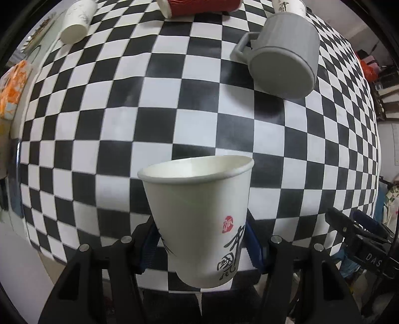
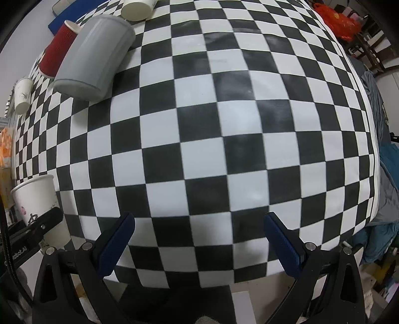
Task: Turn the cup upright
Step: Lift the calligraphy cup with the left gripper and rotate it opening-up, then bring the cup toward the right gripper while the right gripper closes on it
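Paper cup (image 1: 199, 219) upright, clamped in left gripper (image 1: 202, 245).

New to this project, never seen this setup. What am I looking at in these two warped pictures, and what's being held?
There is no robot: a person holds a hand-held gripper in each hand, and each carries a fisheye camera looking along its two fingers, hence the bulging view.

The left camera shows the left hand-held gripper shut on a white paper cup, mouth up. The right camera shows the right hand-held gripper open and holding nothing, with that same held cup at its left edge.

Both look over a checkered tablecloth. On it lie a grey mug on its side, a red cup on its side, and two more white cups near the far edge.
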`<state>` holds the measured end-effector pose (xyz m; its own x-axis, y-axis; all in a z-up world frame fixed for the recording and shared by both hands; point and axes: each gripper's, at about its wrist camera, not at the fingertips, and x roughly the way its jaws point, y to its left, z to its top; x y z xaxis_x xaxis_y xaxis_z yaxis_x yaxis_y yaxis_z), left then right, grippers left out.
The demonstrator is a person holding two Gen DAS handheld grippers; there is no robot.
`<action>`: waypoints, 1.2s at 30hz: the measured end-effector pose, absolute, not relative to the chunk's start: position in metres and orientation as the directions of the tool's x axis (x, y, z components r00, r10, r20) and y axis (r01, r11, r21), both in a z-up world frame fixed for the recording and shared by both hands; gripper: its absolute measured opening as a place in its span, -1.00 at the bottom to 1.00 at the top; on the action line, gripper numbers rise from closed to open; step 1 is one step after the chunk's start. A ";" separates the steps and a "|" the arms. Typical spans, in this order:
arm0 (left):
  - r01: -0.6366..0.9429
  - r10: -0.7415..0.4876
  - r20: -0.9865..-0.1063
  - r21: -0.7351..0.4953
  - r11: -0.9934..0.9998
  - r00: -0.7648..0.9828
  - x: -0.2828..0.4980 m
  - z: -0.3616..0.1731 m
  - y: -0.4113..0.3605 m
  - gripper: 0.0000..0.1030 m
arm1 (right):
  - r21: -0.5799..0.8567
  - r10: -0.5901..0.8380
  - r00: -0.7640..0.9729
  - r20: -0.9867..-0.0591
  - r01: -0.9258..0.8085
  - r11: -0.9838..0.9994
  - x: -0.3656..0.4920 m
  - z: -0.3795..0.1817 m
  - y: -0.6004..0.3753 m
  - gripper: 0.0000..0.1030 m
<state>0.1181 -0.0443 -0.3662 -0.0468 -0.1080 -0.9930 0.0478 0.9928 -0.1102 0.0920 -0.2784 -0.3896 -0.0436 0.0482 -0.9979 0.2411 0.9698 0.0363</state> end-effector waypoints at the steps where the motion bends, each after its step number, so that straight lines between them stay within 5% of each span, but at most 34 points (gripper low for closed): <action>1: 0.059 -0.108 -0.993 -0.111 0.992 -0.050 0.119 -0.369 -0.045 0.12 | 0.033 0.046 -0.045 -0.998 0.245 0.969 0.093 -0.392 -0.275 1.00; 13: 0.148 -0.075 -0.994 -0.086 0.985 -0.077 0.123 -0.400 -0.075 0.22 | 0.033 0.045 -0.046 -0.998 0.234 0.972 0.108 -0.405 -0.249 1.00; 15: 0.162 -0.067 -0.994 -0.080 0.983 -0.081 0.122 -0.404 -0.083 0.59 | 0.043 0.055 -0.044 -0.998 0.232 0.972 0.107 -0.406 -0.239 1.00; 17: 0.163 -0.070 -0.995 -0.081 0.983 -0.073 0.121 -0.404 -0.088 0.66 | 0.050 0.060 -0.038 -0.997 0.228 0.972 0.106 -0.407 -0.225 1.00; 30: 0.073 -0.180 -0.978 -0.173 0.982 0.109 0.090 -0.349 -0.092 0.74 | 0.110 0.113 0.001 -0.994 0.219 0.970 0.111 -0.368 -0.215 1.00; 36: -0.003 -0.015 -0.959 -0.017 1.000 0.282 0.086 -0.330 -0.036 0.74 | 0.184 0.191 -0.027 -0.981 0.174 0.967 0.114 -0.363 -0.188 1.00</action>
<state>0.0857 -0.0358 -0.3304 0.2821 -0.0151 -0.9593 -0.0028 0.9999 -0.0166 0.1138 -0.1883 -0.3628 -0.0270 0.1915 -0.9811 0.1744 0.9673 0.1840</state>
